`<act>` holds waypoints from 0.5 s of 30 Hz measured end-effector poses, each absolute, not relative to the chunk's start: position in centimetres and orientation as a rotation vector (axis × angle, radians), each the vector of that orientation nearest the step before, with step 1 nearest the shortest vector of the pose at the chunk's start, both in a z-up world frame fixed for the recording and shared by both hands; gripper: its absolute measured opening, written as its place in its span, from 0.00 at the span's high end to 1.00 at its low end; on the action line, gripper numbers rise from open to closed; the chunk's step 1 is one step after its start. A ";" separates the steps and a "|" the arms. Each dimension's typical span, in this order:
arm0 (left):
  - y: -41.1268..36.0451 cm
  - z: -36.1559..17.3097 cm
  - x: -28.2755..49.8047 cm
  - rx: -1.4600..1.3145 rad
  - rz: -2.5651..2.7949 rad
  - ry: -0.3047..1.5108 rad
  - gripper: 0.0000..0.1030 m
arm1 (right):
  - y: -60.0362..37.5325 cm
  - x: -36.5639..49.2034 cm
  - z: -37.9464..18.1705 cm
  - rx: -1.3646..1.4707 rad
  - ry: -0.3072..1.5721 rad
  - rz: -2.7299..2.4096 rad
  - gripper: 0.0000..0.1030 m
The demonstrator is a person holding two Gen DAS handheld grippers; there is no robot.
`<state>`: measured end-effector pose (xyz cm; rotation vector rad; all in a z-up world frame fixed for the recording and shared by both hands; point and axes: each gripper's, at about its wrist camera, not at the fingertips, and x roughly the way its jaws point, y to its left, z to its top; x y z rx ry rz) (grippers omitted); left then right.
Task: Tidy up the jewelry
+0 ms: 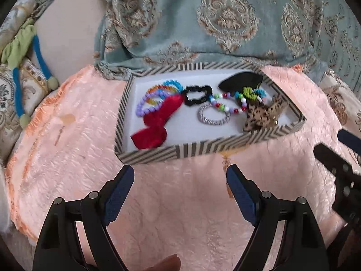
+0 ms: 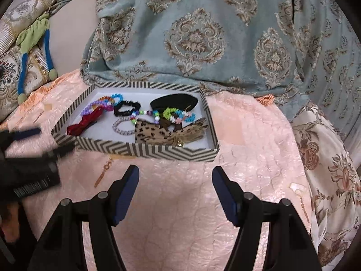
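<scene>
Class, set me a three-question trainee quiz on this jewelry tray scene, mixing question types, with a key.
1. True or false: the left gripper and right gripper are both open and hold nothing.
2. Which lies at the tray's left end? A) red bow B) leopard bow C) black scrunchie
3. Fill in: a gold earring lies on the pink ______, outside the tray.

Key: 1 true; 2 A; 3 cloth
</scene>
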<state>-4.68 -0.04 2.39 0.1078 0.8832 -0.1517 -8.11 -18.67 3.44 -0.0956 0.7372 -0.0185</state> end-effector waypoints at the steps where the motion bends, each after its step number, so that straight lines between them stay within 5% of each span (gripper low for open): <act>1: -0.1 2.3 -4.8 0.113 -0.149 0.881 0.32 | -18.7 -8.0 3.4 -0.089 0.740 -0.027 0.32; 15: 0.2 3.5 -5.5 0.104 -0.173 0.840 0.32 | -18.6 -7.6 2.9 -0.074 0.756 -0.030 0.32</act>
